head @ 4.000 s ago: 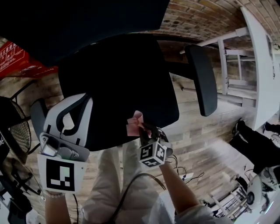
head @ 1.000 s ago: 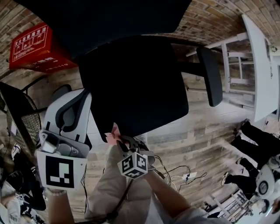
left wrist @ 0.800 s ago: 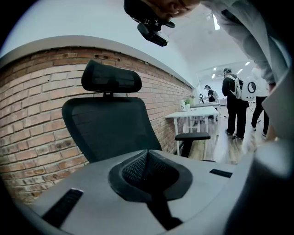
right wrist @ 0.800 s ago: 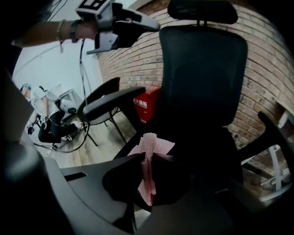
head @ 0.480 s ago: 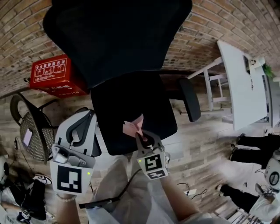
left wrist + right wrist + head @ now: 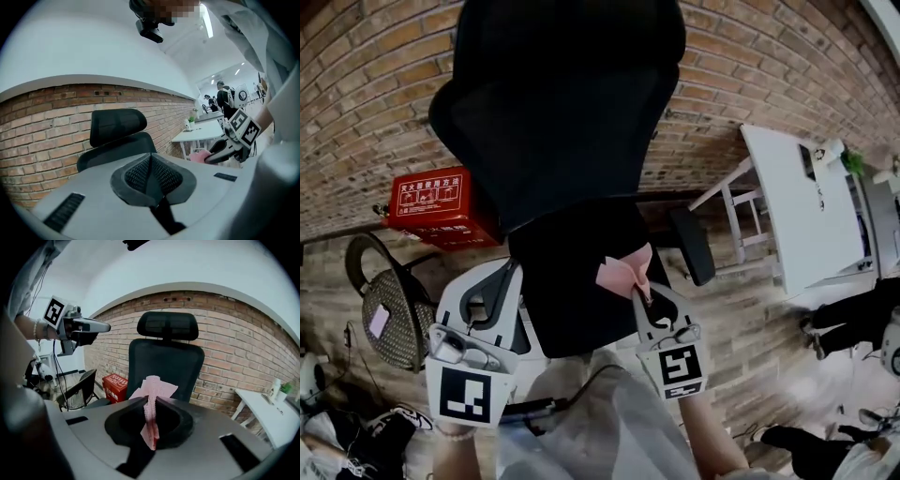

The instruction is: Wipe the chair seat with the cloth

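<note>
The cloth (image 6: 154, 387), pink, was gripped by the right gripper (image 6: 150, 401). The jaws were closed on it, a crumpled fold standing above the tips and a thin tail hanging down between the pads. In the head view the cloth was seen at the very tips, over the front right part of the seat (image 6: 567, 291). Whether cloth and seat were touching could not be told. The backrest (image 6: 164, 366) rose straight ahead of the right gripper, with the headrest (image 6: 168, 326) above it.

The left gripper (image 6: 508, 272) was held to the left of the right one, well apart from it, with its tips at the seat's left edge. Its jaws were brought together, pad against pad, and nothing was held between them. From its own view the right gripper and the cloth were seen off to the right, raised in the air.

An armrest (image 6: 692, 246) was seen just beyond and to the right of the right gripper. A red box (image 6: 436, 206) was seen ahead of the left gripper and to its left, against the brick wall (image 6: 366, 84). A second, mesh-backed chair (image 6: 389, 309) was found further to the left of the left gripper. A white table (image 6: 797, 206) stood well to the right of the right gripper, by the wall.
</note>
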The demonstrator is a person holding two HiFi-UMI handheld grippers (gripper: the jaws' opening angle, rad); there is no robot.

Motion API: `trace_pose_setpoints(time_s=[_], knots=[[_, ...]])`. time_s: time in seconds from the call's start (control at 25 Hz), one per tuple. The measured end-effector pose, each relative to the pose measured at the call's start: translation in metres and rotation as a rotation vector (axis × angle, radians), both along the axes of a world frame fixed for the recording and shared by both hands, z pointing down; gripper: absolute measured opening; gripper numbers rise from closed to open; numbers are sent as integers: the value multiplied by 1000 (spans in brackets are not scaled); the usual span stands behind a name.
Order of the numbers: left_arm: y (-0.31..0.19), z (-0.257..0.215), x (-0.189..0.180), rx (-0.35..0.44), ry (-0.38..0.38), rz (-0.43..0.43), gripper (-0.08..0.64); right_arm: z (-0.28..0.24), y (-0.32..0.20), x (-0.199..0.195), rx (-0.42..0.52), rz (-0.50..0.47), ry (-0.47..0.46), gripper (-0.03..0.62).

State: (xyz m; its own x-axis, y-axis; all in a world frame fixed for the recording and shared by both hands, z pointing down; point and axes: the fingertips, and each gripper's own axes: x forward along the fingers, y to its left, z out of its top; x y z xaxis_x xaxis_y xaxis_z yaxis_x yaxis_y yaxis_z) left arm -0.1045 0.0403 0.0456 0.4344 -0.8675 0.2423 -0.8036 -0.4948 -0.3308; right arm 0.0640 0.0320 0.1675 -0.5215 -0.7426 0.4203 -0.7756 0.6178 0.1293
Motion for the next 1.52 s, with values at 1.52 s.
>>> trace_pose_setpoints(time_s=[1.52], knots=[[7,-34,24,49,16,60,18,-88,-1,15,136,32,-35,55]])
